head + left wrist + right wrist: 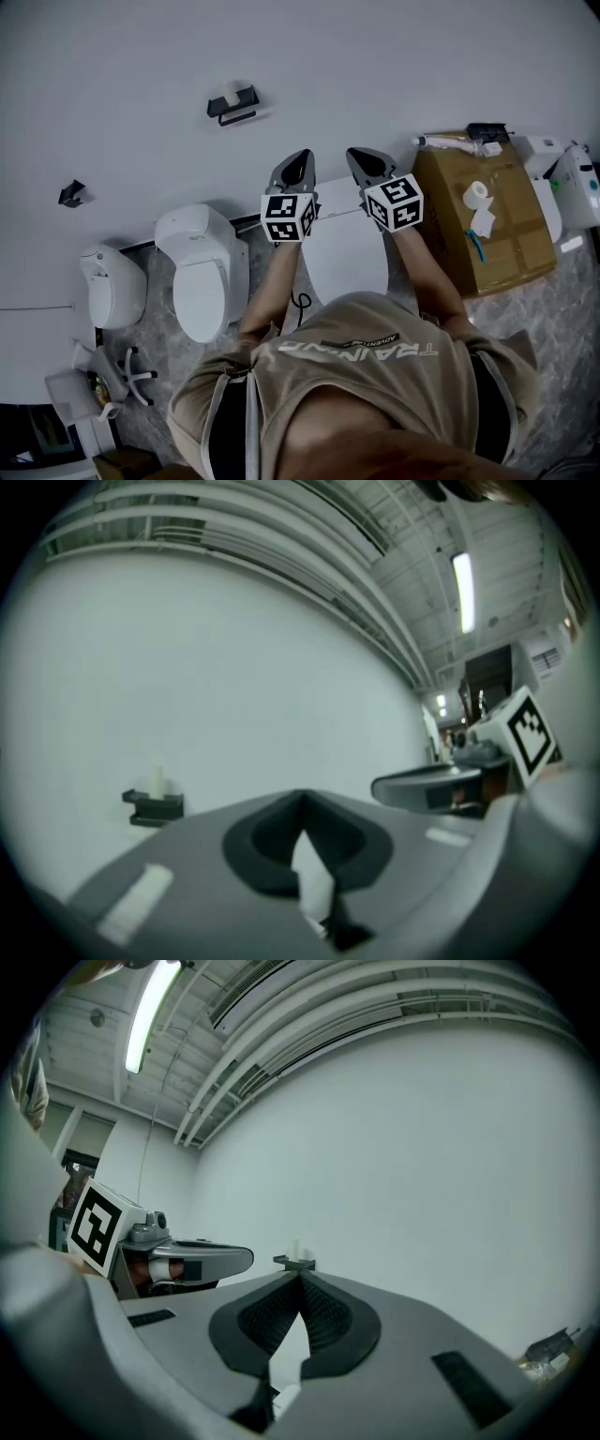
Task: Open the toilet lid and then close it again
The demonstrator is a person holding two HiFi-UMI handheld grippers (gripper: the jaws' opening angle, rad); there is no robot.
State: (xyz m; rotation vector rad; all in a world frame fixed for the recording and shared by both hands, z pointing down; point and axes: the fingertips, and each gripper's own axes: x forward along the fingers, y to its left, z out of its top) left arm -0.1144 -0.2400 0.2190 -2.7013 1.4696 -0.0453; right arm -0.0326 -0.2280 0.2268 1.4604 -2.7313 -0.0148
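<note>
Head view. The lid lies at centre, apparently down, with a second toilet at its 9 o'clock and a box at its 3 o'clock.

Risk: smooth plastic could probably slip off a closed tip while being lifted, and the lid would drop and slam.

The left gripper at the lid's 11 o'clock and the right gripper at 1 o'clock have their jaw tips together. Both are empty, touch nothing and aim at the wall.

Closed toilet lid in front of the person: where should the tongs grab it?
Probably the lid's rounded front edge, nearest the person, coming in from the front. It lies flat with its back end toward the wall, so that edge looks like the free one to lift.
</note>
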